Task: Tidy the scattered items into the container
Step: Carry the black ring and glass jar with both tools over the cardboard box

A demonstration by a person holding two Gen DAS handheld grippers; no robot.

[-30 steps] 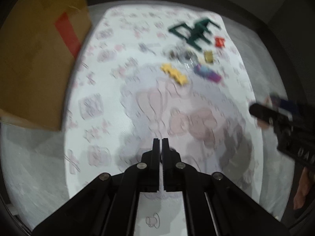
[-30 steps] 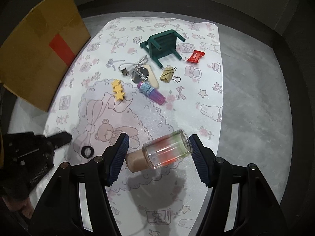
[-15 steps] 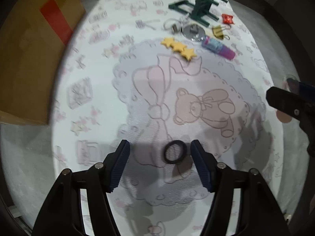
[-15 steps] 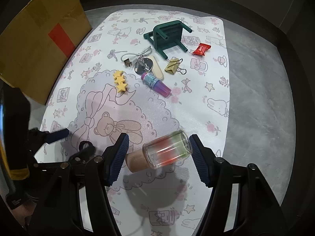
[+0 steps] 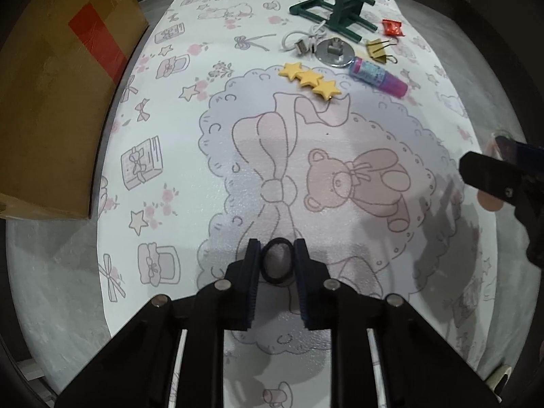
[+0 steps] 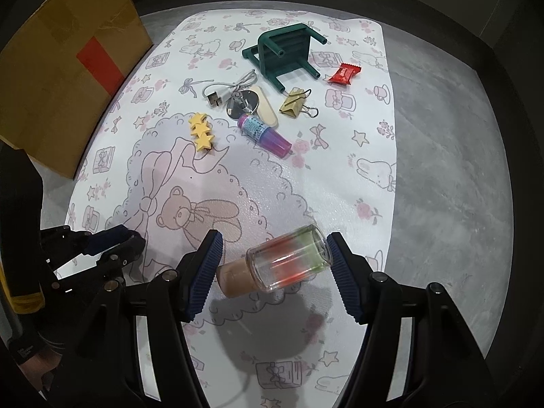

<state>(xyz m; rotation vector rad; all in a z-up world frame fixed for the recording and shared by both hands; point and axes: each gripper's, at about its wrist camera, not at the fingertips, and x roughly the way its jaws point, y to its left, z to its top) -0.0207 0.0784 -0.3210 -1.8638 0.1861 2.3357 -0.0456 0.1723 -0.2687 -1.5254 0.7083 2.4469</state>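
Black ring (image 5: 277,262) pinched btwn left tool (image 5: 277,260) pads; right tool (image 6: 272,255) released round jar (image 6: 282,261).

A ring (image 5: 277,262) lies on the mat (image 5: 190,176) between the left fingers (image 5: 253,282); a jar (image 6: 278,265) lies between the right fingers (image 6: 204,272); a box (image 5: 51,102) sits far left.

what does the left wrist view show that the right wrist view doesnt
Only the left wrist view shows the black ring squeezed between the left gripper fingers. Only the right wrist view shows the glass jar lying whole between the open right gripper fingers, and the wooden stick plainly. Both show the cardboard box, green stool, yellow stars, purple tube, binder clip, red candy, cable and metal disc.
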